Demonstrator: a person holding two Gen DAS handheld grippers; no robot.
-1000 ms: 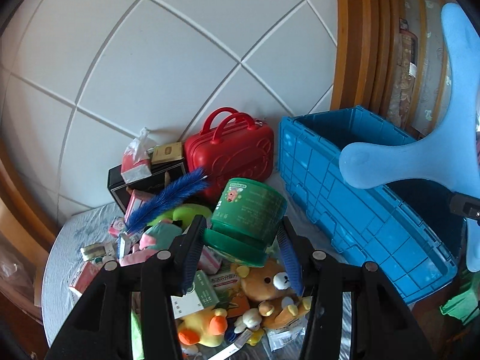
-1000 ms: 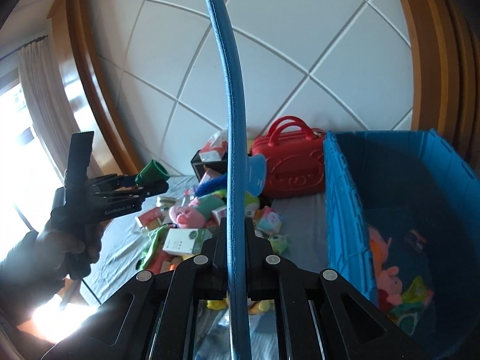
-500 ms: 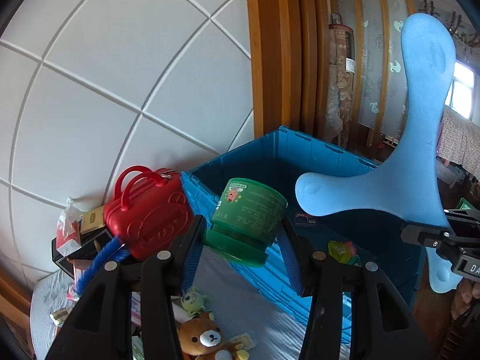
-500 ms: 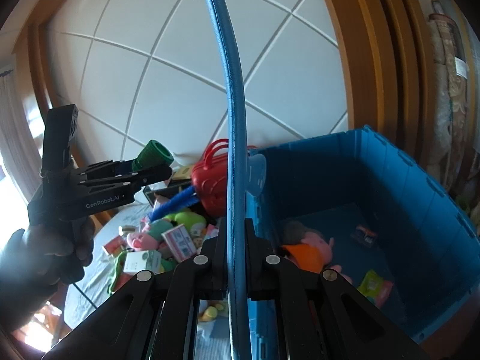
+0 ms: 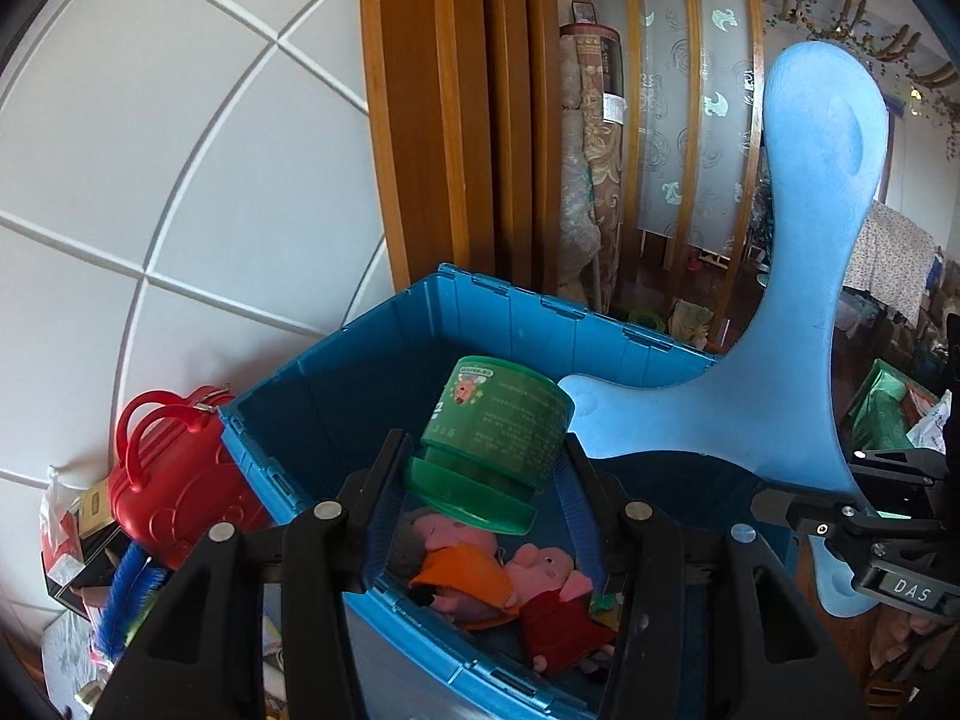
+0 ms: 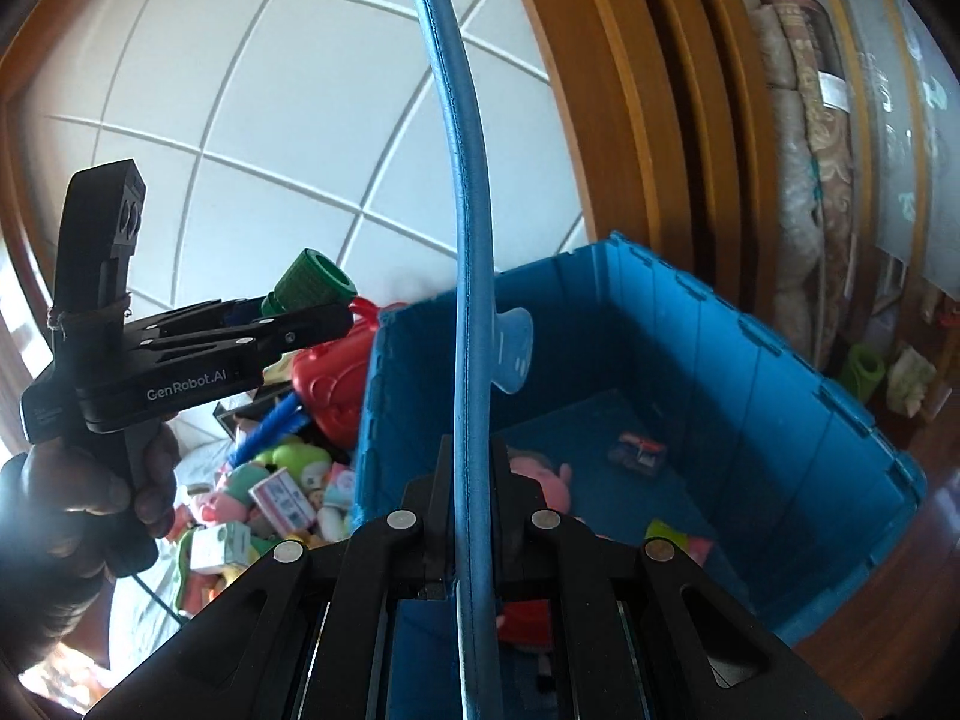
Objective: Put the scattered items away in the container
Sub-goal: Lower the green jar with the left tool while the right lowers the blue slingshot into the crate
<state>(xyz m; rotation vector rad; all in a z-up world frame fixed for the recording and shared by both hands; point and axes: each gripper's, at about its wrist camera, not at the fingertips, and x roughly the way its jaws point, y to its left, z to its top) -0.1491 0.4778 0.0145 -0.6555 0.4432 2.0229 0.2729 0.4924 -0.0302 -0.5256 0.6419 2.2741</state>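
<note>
Our left tongs (image 5: 483, 477) clamp a green jar (image 5: 495, 441) over the blue crate (image 5: 510, 306); our right tongs (image 6: 465, 483), shut tight, pinch a flat blue boomerang-shaped toy (image 5: 798, 324) above that crate. Inside it lie pink pig plushies (image 5: 498, 576). Beside the crate stands a red toy suitcase (image 5: 174, 468).
</note>
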